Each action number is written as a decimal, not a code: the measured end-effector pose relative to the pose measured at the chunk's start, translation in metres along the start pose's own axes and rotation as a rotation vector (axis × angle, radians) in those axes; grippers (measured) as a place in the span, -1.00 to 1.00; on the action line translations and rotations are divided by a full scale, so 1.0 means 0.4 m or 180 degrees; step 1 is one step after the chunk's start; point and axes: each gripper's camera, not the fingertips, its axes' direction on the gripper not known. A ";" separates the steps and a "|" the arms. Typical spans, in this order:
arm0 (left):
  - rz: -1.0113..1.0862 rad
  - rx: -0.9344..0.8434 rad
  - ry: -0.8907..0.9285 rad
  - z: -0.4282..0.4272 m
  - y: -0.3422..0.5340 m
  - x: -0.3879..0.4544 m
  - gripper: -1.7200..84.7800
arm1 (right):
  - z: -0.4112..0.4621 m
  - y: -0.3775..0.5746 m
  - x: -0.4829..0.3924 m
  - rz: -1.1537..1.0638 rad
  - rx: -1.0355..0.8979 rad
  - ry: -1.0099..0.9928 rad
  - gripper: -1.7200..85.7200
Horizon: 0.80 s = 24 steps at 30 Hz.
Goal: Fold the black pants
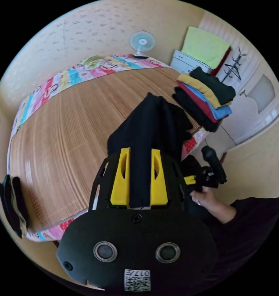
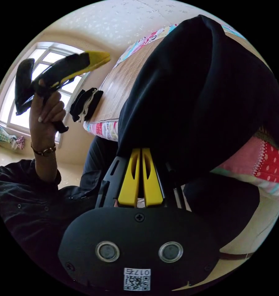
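The black pants lie bunched at the near edge of the bed and spill over it. In the right gripper view the black pants drape down over my right gripper; its yellow jaws are nearly closed, with their tips buried in the fabric. A hand holds the right gripper below the bed edge. My left gripper hovers above the pants with its jaws apart, and black shows through the gap. A raised hand holds the left gripper clear of the cloth.
A bamboo mat covers the bed over a colourful quilt. Folded clothes are stacked at the far right corner. A dark garment lies at the left corner. A fan and a cabinet stand behind; the window is at left.
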 end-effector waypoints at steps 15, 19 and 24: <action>-0.0484 0.0584 0.0632 0.074 -0.068 -0.215 -0.96 | -0.293 0.152 0.094 0.0796 0.0950 -0.0454 -0.95; -0.1008 0.0495 0.0220 0.022 -0.024 -0.359 -0.87 | -0.320 0.180 0.155 0.1114 0.1144 -0.0466 -0.95; -0.0645 0.0871 -0.0132 -0.050 -0.012 -0.179 -0.76 | -0.318 0.193 0.133 0.1174 0.1473 -0.0637 -0.95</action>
